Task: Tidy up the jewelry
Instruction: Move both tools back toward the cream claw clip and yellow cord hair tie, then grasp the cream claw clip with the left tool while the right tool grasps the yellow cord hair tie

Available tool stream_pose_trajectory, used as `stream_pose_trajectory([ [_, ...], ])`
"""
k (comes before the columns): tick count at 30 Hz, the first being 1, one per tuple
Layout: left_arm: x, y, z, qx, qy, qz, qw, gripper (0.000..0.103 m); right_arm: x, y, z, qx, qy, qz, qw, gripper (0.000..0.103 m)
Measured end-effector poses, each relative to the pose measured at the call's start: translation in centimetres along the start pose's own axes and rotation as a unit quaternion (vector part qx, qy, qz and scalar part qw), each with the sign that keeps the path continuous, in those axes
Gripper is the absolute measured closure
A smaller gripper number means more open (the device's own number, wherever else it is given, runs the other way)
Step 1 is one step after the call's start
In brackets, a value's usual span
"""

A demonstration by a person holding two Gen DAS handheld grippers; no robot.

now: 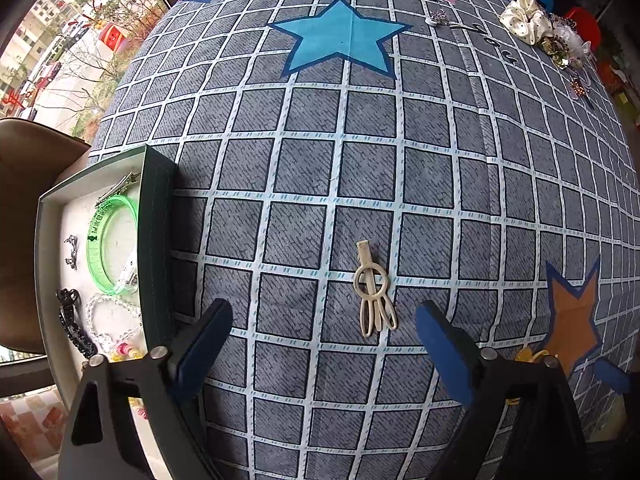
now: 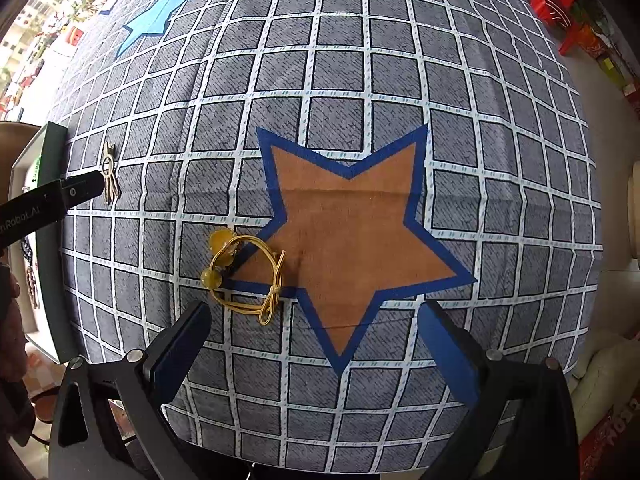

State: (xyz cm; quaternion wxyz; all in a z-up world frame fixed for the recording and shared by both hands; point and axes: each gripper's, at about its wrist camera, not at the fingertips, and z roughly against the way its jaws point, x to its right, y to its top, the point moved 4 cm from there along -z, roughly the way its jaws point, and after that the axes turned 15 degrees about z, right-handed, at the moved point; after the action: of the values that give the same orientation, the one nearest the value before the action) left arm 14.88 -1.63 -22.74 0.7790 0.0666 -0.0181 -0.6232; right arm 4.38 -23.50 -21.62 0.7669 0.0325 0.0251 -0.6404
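Observation:
A cream hair clip [image 1: 373,290] lies flat on the checked grey cloth, between and just ahead of my left gripper's [image 1: 324,326] wide-apart blue pads, which do not touch it. The same clip [image 2: 109,174] shows small at the left of the right wrist view, beside a finger of the left gripper [image 2: 80,191]. A yellow hair tie with amber beads [image 2: 244,272] rests on the edge of the brown star. My right gripper [image 2: 316,324] hangs open above the cloth; the tie lies just ahead of its left pad [image 2: 180,354].
A dark green box [image 1: 154,248] with a white floor sits at the left, holding a green bangle [image 1: 108,248], a clear bead bracelet, black clips and small pieces. A pile of jewelry with a cream scrunchie [image 1: 524,16] lies far right. A brown chair [image 1: 24,184] stands beyond the box.

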Motion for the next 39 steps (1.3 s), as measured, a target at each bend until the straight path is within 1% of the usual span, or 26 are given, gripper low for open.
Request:
stream_pose_trajectory([
  [1,0.5,-0.1,-0.6,-0.002,0.003,0.0,1.0,0.01,0.0,0.2,-0.3,-0.001,-0.001,0.005,1.0,0.007],
  [4,1.0,0.2,-1.4,-0.002,0.008,0.002,1.0,0.01,0.1,0.4,-1.2,-0.001,-0.004,0.019,1.0,0.009],
  [6,1.1,0.1,-1.7,-0.003,0.009,0.002,1.0,0.019,0.0,0.5,-1.5,0.0,-0.006,0.027,1.0,0.01],
  [7,1.2,0.0,-1.8,-0.002,0.002,0.003,1.0,0.02,0.0,0.6,-1.5,0.002,-0.008,0.03,1.0,0.011],
  [9,1.2,-0.3,-1.7,0.001,0.001,0.003,1.0,0.02,-0.2,1.0,-1.7,0.002,-0.011,0.036,0.999,0.012],
  [12,1.4,0.0,-1.9,0.004,-0.002,0.001,1.0,0.02,-0.6,1.4,-2.2,-0.001,-0.018,0.045,0.999,0.022],
  [13,1.3,0.2,-2.1,0.003,-0.006,0.002,1.0,0.022,-0.7,1.6,-2.1,0.003,-0.026,0.052,0.998,0.023],
  [14,1.5,0.4,-2.4,0.002,-0.014,0.003,0.9999,0.029,-1.0,1.9,-2.4,0.005,-0.03,0.06,0.998,0.023],
  [15,1.5,0.1,-1.8,0.0,-0.022,0.003,0.9997,0.033,-1.6,2.1,-2.9,0.006,-0.034,0.066,0.997,0.023],
  [17,1.6,-0.1,-1.4,-0.001,-0.028,-0.004,0.9996,0.043,-2.8,2.3,-3.4,0.009,-0.042,0.079,0.996,0.026],
  [18,1.8,-0.2,-1.3,-0.001,-0.03,-0.008,0.9995,0.046,-3.9,2.5,-3.7,0.012,-0.043,0.084,0.995,0.028],
  [20,2.1,-0.4,-1.2,-0.002,-0.035,-0.014,0.9993,0.066,-5.3,2.8,-4.1,0.013,-0.045,0.093,0.995,0.031],
  [21,2.4,-0.4,-1.3,-0.002,-0.035,-0.019,0.9992,0.069,-6.0,3.0,-4.2,0.013,-0.045,0.098,0.994,0.033],
  [22,3.0,-0.7,-1.0,-0.003,-0.037,-0.023,0.999,0.076,-6.4,3.1,-4.3,0.014,-0.044,0.102,0.994,0.037],
  [23,3.2,-0.6,-1.1,-0.005,-0.039,-0.027,0.9989,0.076,-6.8,3.4,-4.2,0.014,-0.044,0.106,0.993,0.039],
  [24,3.5,-0.8,-0.8,-0.005,-0.041,-0.029,0.9987,0.076,-7.5,3.5,-4.1,0.016,-0.044,0.109,0.993,0.045],
  [25,3.5,-0.9,-0.7,-0.006,-0.043,-0.03,0.9986,0.076,-8.0,3.9,-4.1,0.017,-0.044,0.113,0.992,0.054],
  [26,3.5,-1.0,-0.5,-0.005,-0.045,-0.03,0.9985,0.076,-8.4,4.0,-4.0,0.018,-0.044,0.117,0.992,0.06],
  [27,3.4,-1.0,-0.3,-0.004,-0.047,-0.03,0.9984,0.076,-8.8,4.0,-3.8,0.019,-0.043,0.121,0.992,0.073],
  [28,3.2,-1.3,0.1,-0.004,-0.049,-0.03,0.9983,0.076,-9.2,4.5,-3.7,0.019,-0.044,0.123,0.991,0.093],
  [29,3.0,-1.4,0.3,-0.004,-0.052,-0.029,0.9982,0.076,-9.4,4.7,-3.9,0.017,-0.046,0.123,0.991,0.1],
  [31,2.5,-1.2,0.7,-0.001,-0.055,-0.028,0.9981,0.076,-9.5,5.1,-3.5,0.018,-0.037,0.113,0.993,0.1],
  [36,1.4,-1.3,2.5,0.005,-0.067,-0.026,0.9974,0.076,-8.6,5.9,-2.6,0.031,0.012,0.072,0.997,0.1],
  [39,0.8,-1.7,3.5,0.008,-0.072,-0.027,0.997,0.076,-8.2,6.4,-2.2,0.035,0.033,0.052,0.997,0.1],
])
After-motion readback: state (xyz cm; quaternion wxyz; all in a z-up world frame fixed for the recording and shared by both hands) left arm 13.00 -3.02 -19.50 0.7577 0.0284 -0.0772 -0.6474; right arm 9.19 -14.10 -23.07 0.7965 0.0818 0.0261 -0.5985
